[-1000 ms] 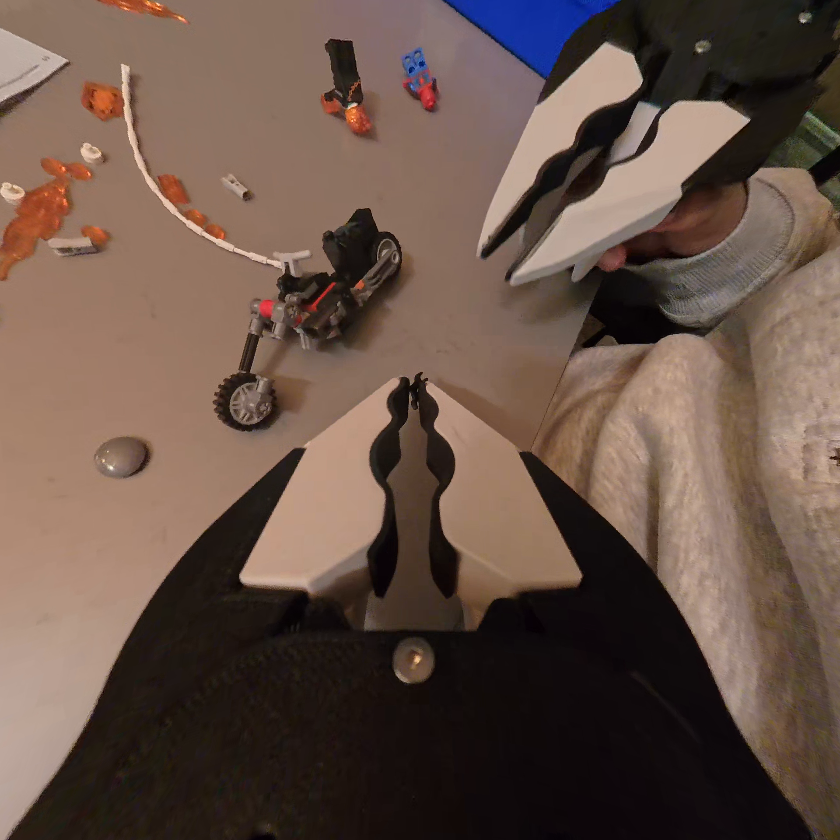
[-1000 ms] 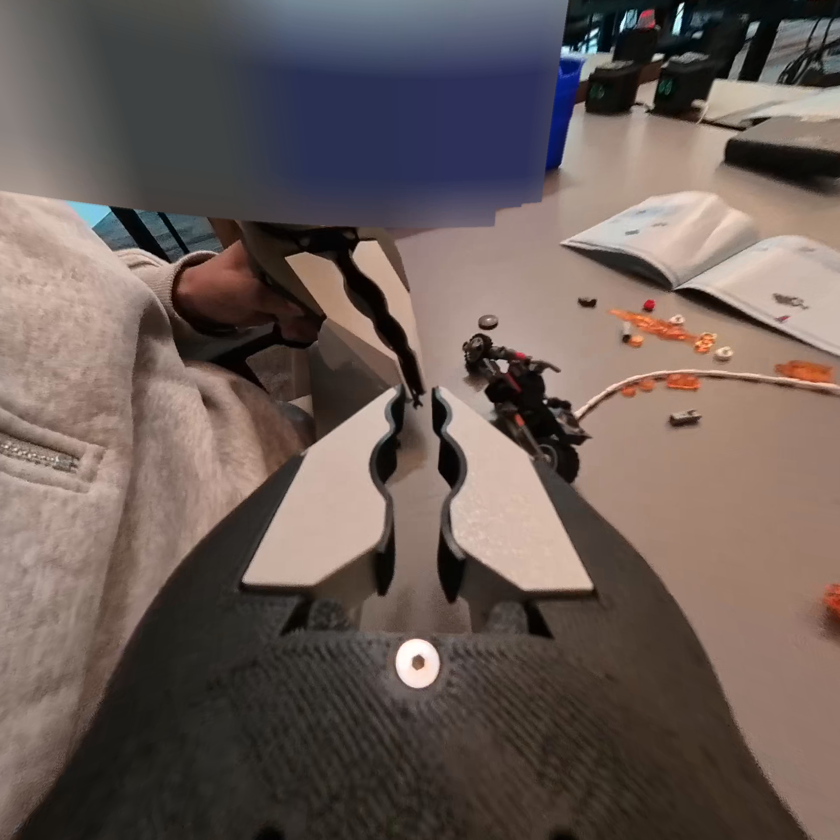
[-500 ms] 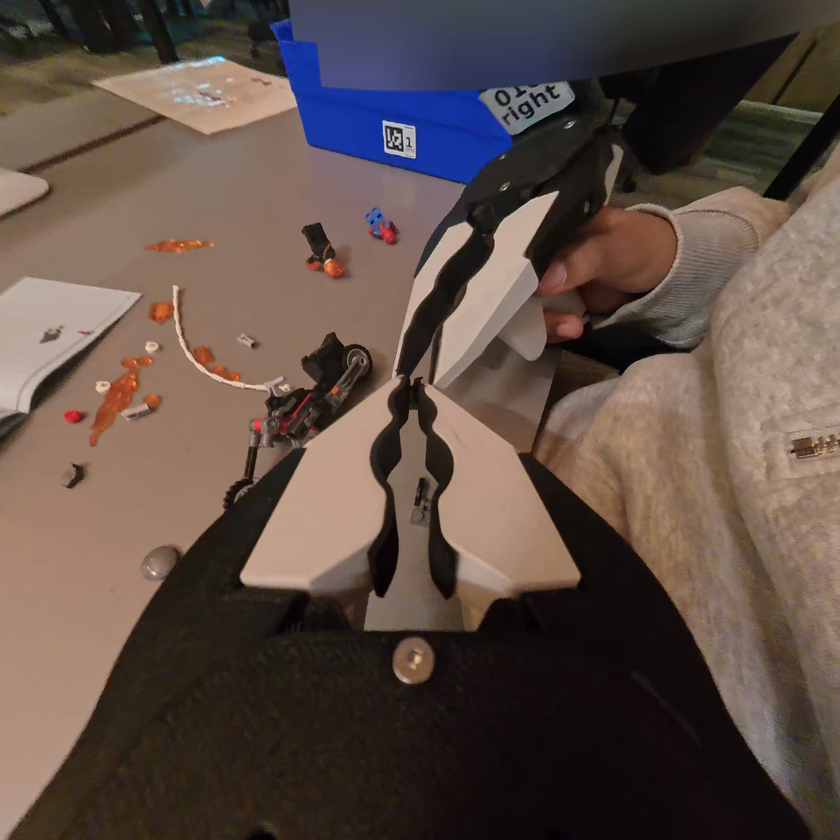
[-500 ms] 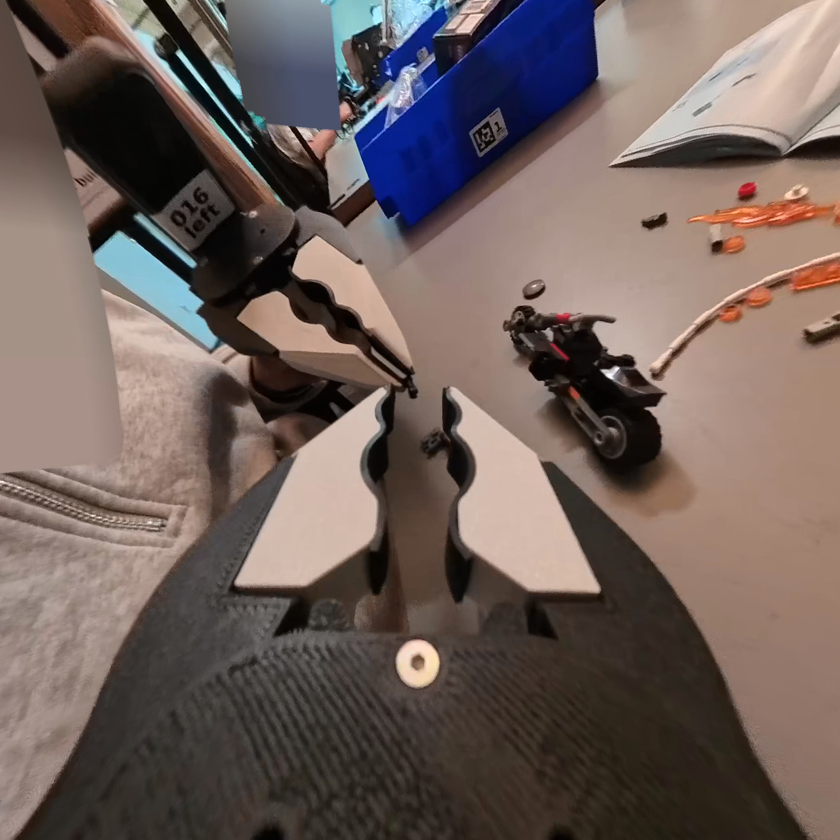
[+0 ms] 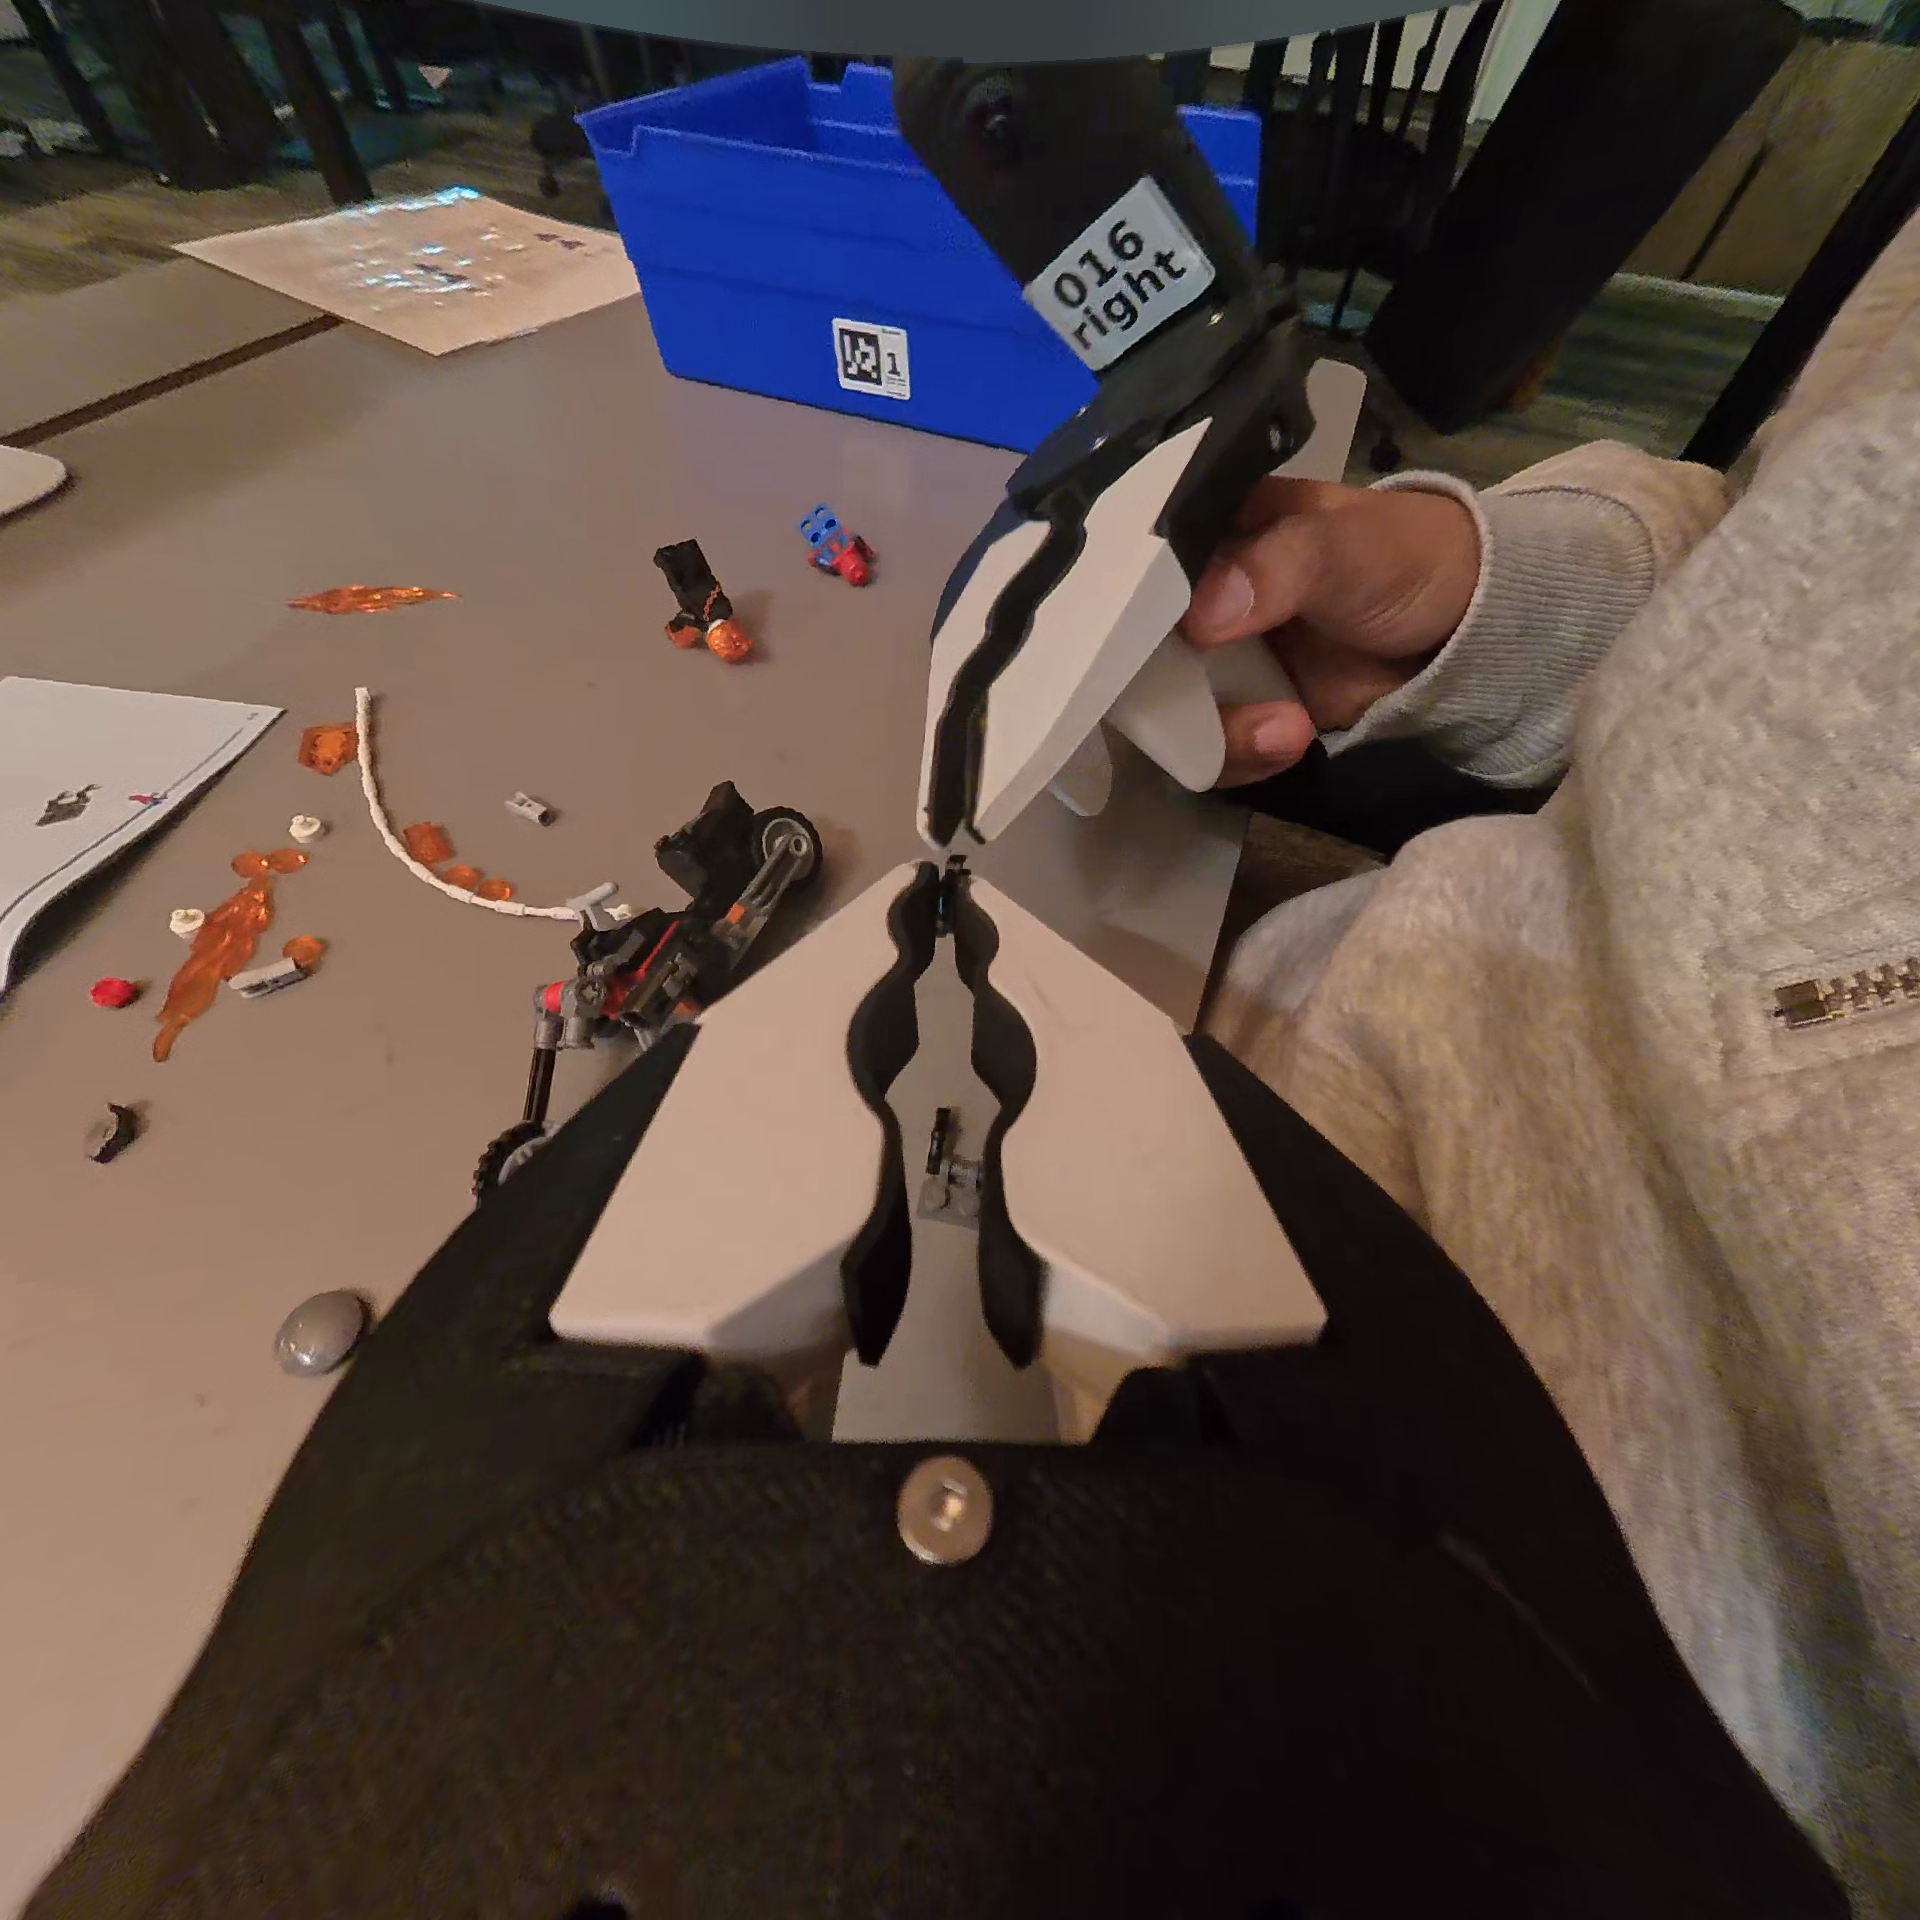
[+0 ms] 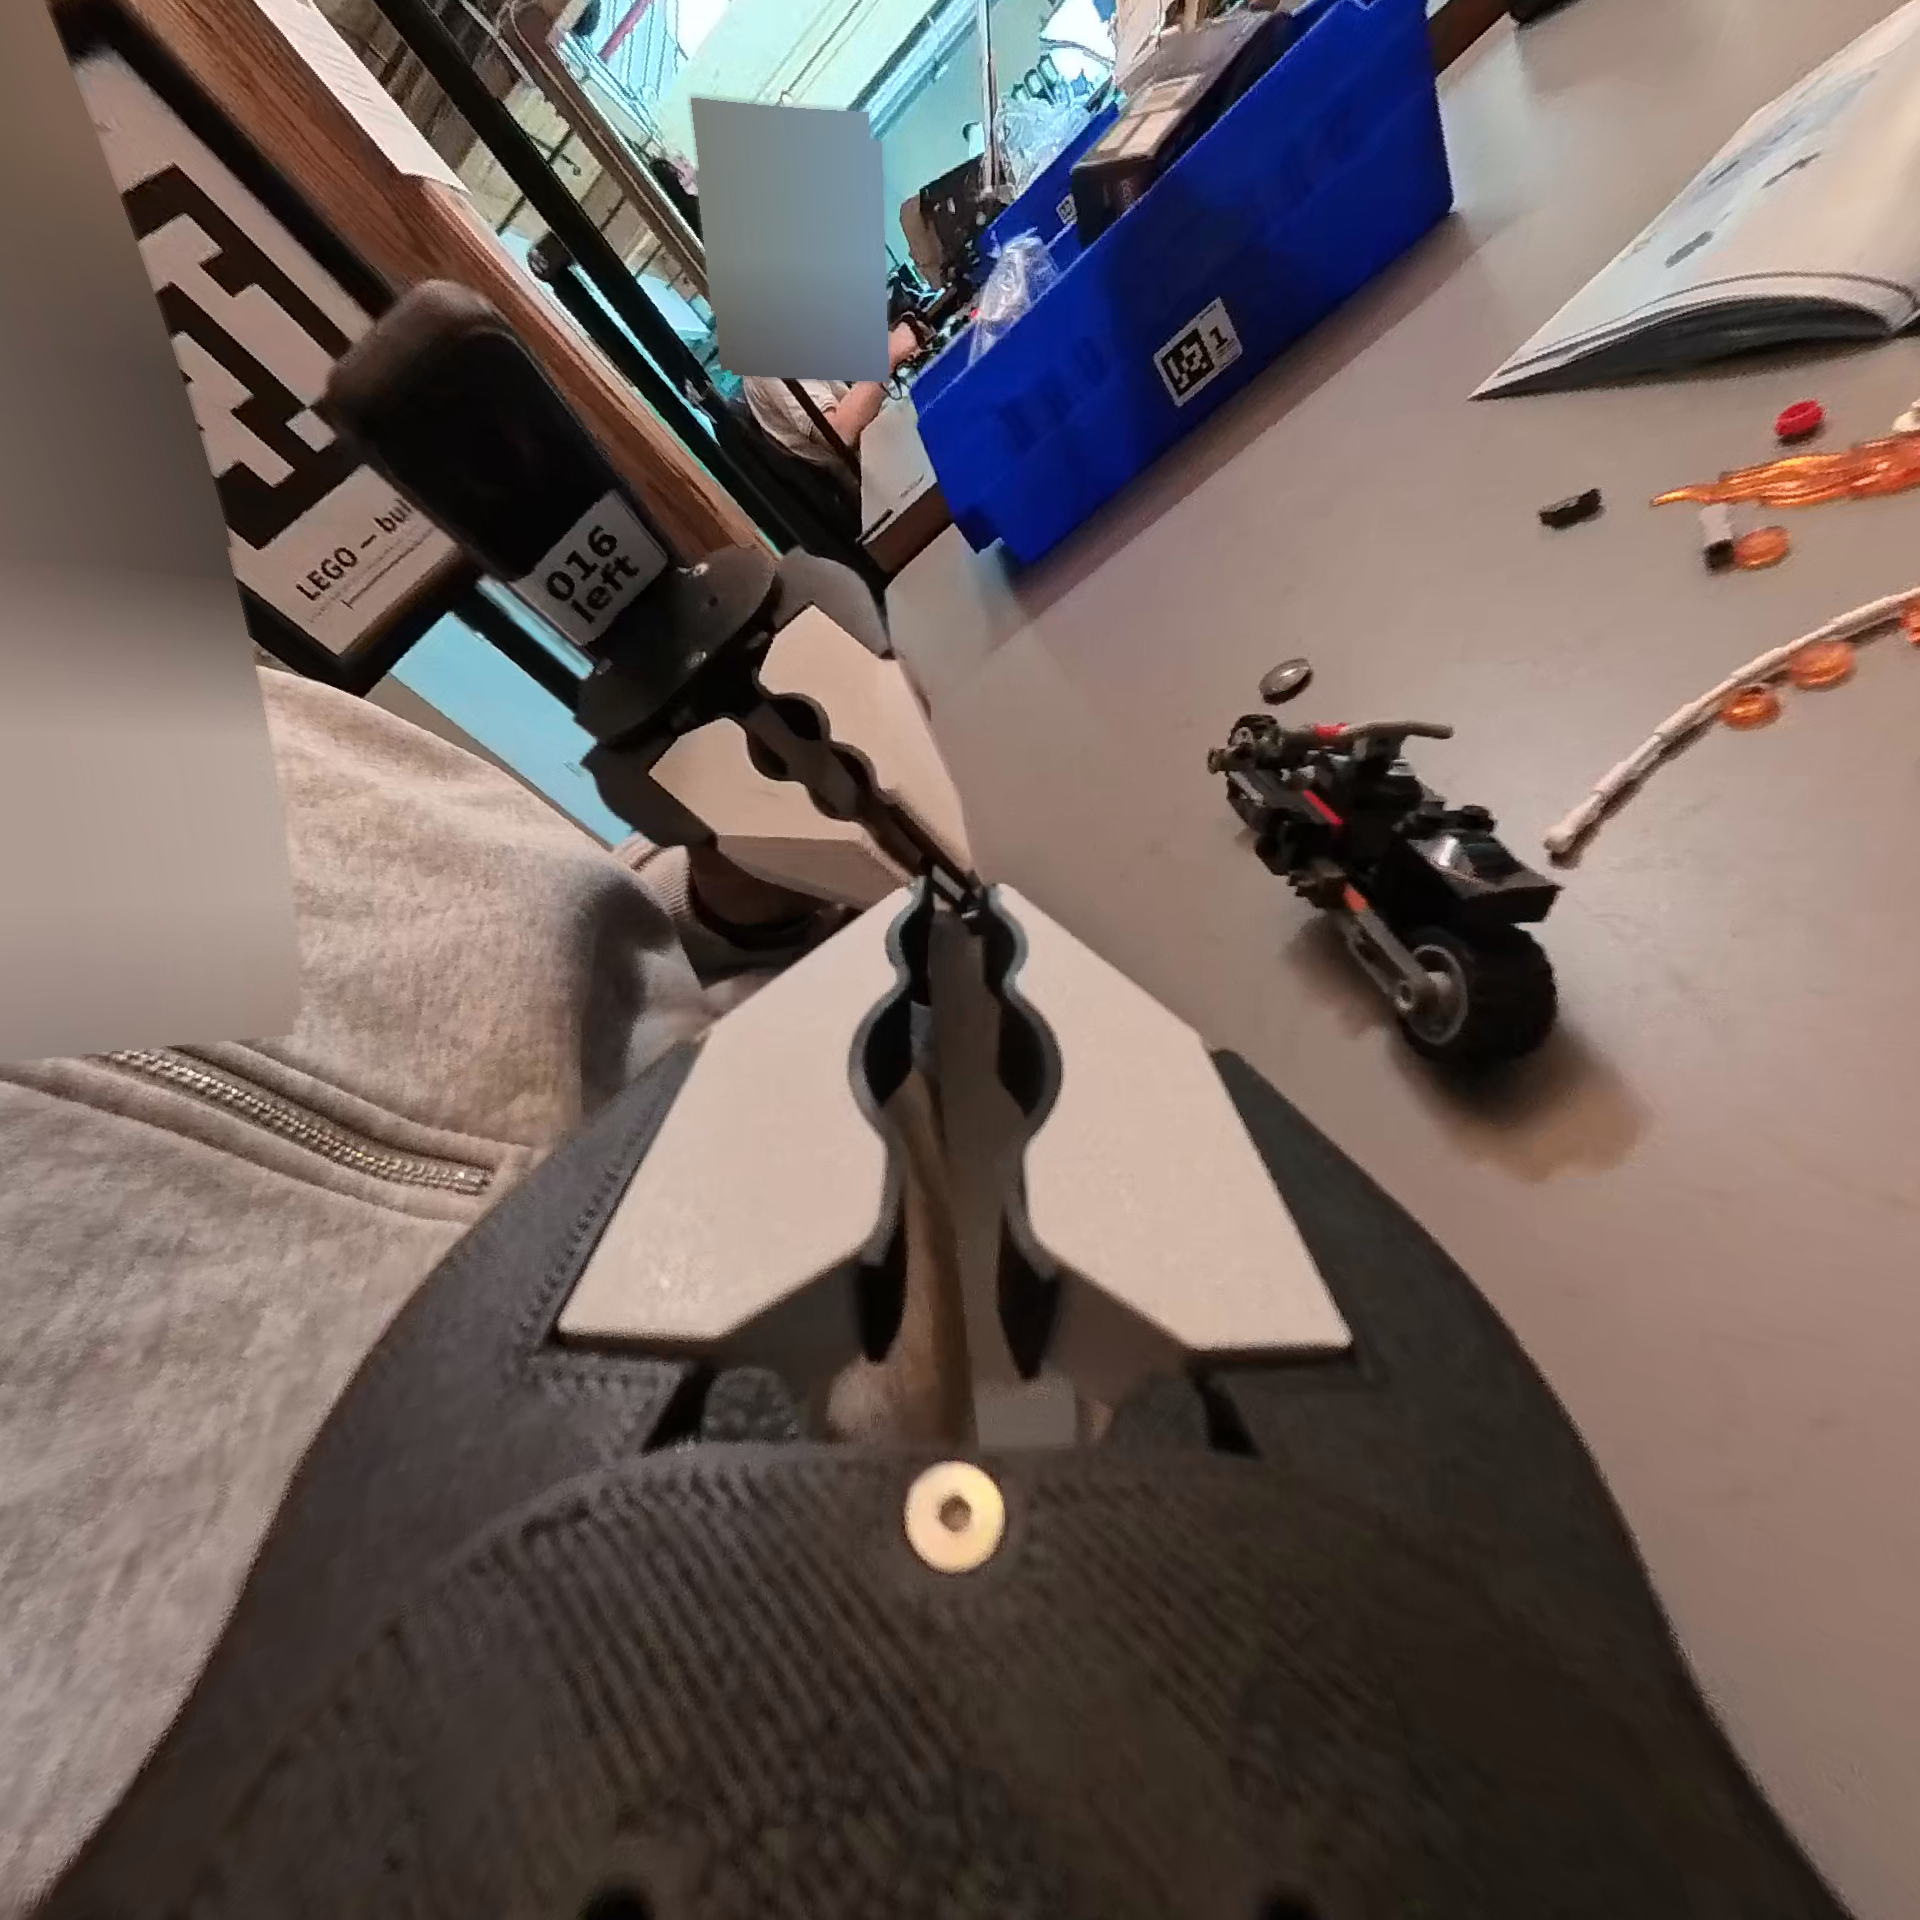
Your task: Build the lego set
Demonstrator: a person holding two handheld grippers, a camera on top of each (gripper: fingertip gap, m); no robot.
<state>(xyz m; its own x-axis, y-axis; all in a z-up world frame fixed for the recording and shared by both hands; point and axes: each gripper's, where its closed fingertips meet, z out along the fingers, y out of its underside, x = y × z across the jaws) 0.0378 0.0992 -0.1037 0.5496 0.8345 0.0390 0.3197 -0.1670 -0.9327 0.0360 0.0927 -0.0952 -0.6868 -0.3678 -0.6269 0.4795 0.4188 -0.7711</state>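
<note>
Right tongs [image 5: 948,831] now meeting left tongs [image 5: 943,883], table edge [image 5: 1216,935] beside

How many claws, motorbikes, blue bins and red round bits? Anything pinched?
Claws: 2 (left claw, right claw)
Motorbike: 1
Blue bin: 1
Red round bit: 1
Pinched black piece: 1
Total: 6

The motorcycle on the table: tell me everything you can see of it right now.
The motorcycle is a small brick-built chopper, mostly black with grey frame parts and red and orange accents. It has spoked grey wheels with black tyres, a long front fork and light grey handlebars. It looks like hard plastic. In the right wrist view it stands upright on the grey table. Neither claw touches it. A white segmented chain ends beside its handlebars.
</note>
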